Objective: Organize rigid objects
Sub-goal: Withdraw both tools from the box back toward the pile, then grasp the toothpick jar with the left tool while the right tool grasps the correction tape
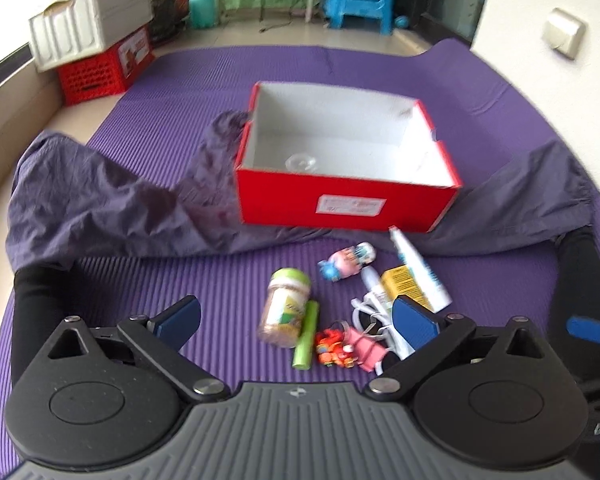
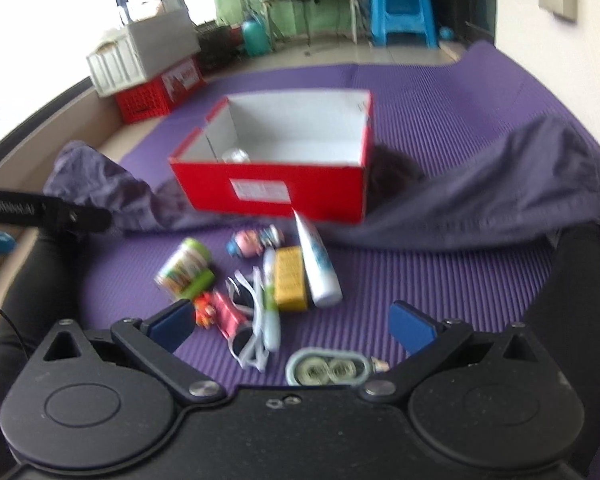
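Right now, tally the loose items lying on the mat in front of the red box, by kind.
Jars: 1, the green-lidded jar
Tubes and sticks: 3, white tube, green stick, small white bottle
Toy figures: 3
Boxes: 1, yellow box
Sunglasses: 1
Grey cases: 1
Total: 10

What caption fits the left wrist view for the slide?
Open left tool above a pile of small items beside a jar, with a red box beyond on the purple mat.

Both claws, left claw (image 1: pixel 296 320) and right claw (image 2: pixel 292 326), have black bodies, blue pads, silver screws.
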Demonstrator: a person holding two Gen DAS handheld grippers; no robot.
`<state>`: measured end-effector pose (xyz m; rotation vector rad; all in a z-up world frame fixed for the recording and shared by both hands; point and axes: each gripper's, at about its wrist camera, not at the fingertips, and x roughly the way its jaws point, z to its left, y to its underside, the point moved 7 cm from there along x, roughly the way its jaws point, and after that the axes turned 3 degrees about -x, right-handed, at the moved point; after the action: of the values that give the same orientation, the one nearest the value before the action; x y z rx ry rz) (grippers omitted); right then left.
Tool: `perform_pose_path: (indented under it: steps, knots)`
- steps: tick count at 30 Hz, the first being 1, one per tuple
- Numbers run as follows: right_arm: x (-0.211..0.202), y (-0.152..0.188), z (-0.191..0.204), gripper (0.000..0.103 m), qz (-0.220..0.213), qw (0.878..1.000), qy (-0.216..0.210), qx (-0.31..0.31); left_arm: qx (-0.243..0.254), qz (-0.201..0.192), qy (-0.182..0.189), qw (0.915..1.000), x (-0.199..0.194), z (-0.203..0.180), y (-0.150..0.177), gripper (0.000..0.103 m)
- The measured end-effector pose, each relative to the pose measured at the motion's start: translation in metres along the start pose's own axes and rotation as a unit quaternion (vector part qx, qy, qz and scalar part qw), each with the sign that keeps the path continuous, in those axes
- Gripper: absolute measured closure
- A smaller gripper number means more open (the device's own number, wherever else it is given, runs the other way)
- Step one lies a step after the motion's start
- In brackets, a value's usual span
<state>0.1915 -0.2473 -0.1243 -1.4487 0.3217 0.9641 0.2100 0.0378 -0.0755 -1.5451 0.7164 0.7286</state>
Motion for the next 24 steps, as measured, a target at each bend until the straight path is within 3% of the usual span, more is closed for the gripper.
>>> perform_pose_path:
  steps: [5, 14, 20, 24]
  knots:
    - [0.023, 0.025, -0.01, 0.0, 0.037, 0.999, 0.015, 0.009, -0.022, 0.048, -0.009, 0.9986, 0.036, 0.009, 0.009, 0.001]
    - [0.061, 0.053, -0.013, 0.001, 0.082, 0.996, 0.029, -0.008, -0.021, 0.092, -0.037, 0.9949, 0.098, 0.01, 0.021, 0.001]
    - [0.07, 0.055, 0.01, 0.001, 0.089, 0.992, -0.004, -0.085, -0.036, 0.102, -0.041, 0.9933, 0.127, 0.018, 0.023, 0.001]
    - [0.075, 0.053, 0.023, 0.002, 0.11, 0.977, -0.045, -0.178, -0.044, 0.106, -0.039, 0.9926, 0.138, 0.023, 0.023, 0.001]
